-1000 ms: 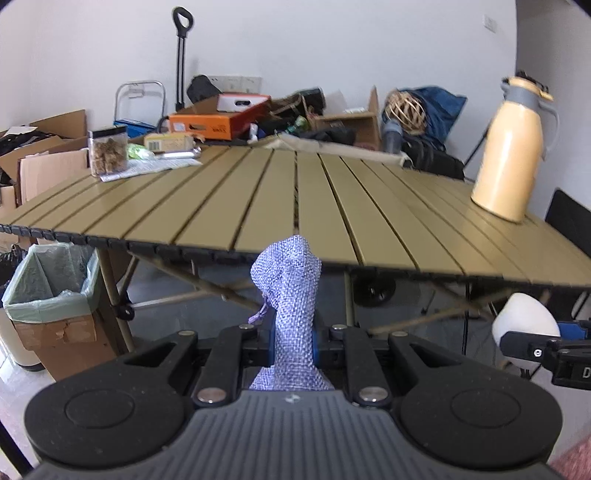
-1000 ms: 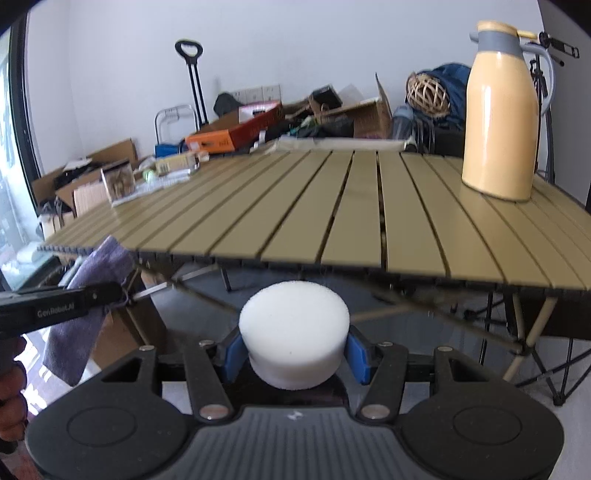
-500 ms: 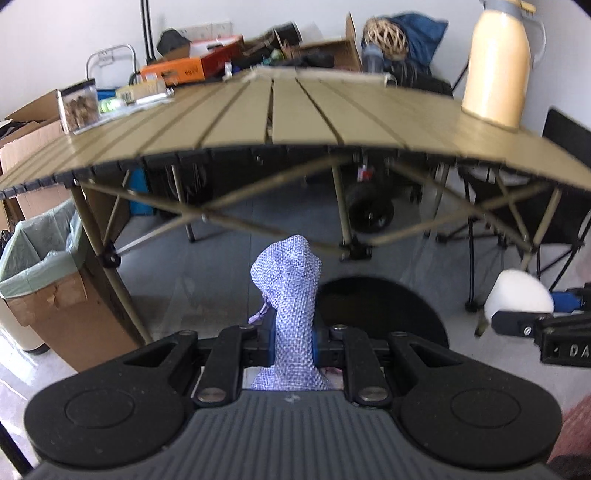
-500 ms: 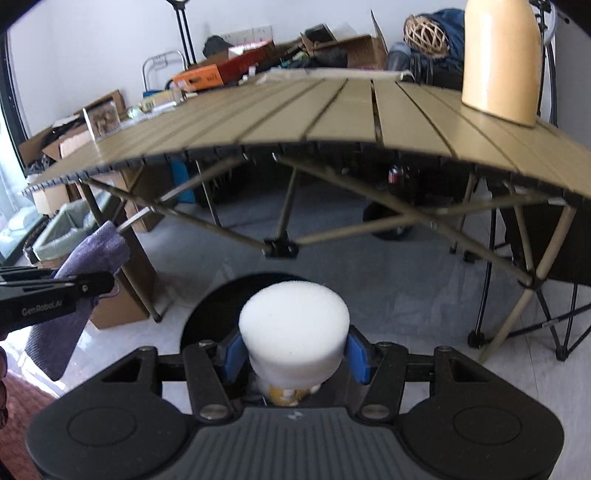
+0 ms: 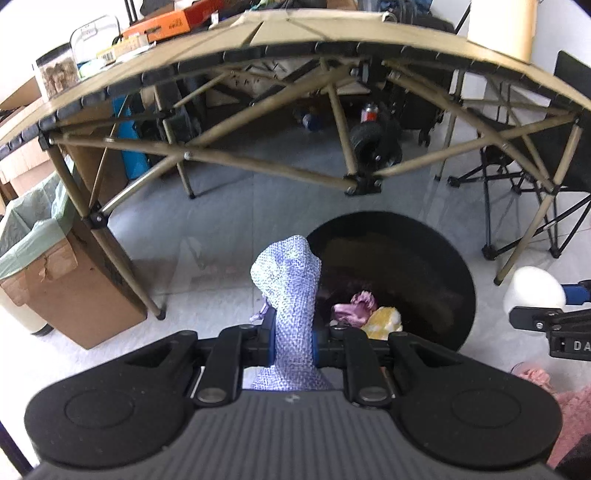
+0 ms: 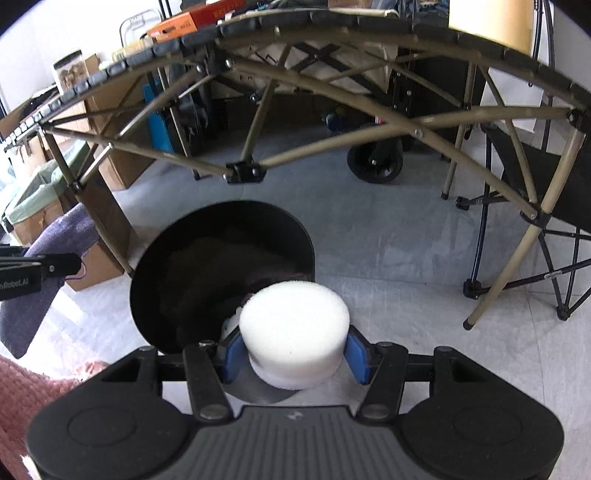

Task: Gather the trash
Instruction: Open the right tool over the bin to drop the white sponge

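Now left jaws pinch a woven lilac cloth [image 5: 291, 291], right jaws grip a round white foam puck [image 6: 294, 325].

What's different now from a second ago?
Both claws have dipped from table height toward the black bin on the floor; the table now shows from beneath. Unchanged: the left claw still grips the purple cloth, the right claw the white foam puck.

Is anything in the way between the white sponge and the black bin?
Nothing visible. The right tool holds the white sponge just at the near rim of the open black bin, which has no lid. Only scraps lie inside it; the table frame stands farther back.
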Tool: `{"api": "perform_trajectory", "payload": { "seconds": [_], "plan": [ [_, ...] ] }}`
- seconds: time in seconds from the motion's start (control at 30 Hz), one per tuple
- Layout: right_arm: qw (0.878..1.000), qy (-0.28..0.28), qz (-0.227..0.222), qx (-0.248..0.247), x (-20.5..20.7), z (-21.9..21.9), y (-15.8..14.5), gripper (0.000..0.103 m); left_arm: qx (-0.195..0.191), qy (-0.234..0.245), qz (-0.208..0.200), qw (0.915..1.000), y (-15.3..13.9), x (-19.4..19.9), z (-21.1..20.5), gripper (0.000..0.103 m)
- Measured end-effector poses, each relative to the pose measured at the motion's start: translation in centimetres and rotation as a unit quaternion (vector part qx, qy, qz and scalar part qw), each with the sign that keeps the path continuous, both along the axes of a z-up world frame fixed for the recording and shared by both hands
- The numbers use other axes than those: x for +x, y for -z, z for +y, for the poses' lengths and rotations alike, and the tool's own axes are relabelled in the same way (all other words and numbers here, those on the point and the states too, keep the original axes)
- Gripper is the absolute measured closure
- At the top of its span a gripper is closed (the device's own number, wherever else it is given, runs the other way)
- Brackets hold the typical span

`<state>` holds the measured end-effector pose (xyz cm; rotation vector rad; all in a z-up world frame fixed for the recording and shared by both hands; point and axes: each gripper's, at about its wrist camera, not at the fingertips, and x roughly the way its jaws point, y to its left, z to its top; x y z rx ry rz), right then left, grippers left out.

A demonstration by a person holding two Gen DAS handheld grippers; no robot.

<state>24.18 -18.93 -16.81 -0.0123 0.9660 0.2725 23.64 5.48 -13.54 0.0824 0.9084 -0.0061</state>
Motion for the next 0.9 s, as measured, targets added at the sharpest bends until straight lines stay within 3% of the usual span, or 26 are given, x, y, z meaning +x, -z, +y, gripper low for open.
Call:
{"api": "perform_trajectory", "payload": {
  "seconds": [0.53, 0.9],
  "plan": [
    [1.000, -0.002, 0.015, -0.015, 1.0, 0.6, 0.9, 0.048, -0.005, -0.035, 0.035, 0.9988, 1.8, 1.4, 1.9, 0.086],
    [1.000, -0.017, 0.013, -0.011, 3.7, 4.4, 0.7, 0.048, -0.013, -0.063, 0.042, 0.9971, 2.2, 1.3, 4.3, 0.086]
  ]
}}
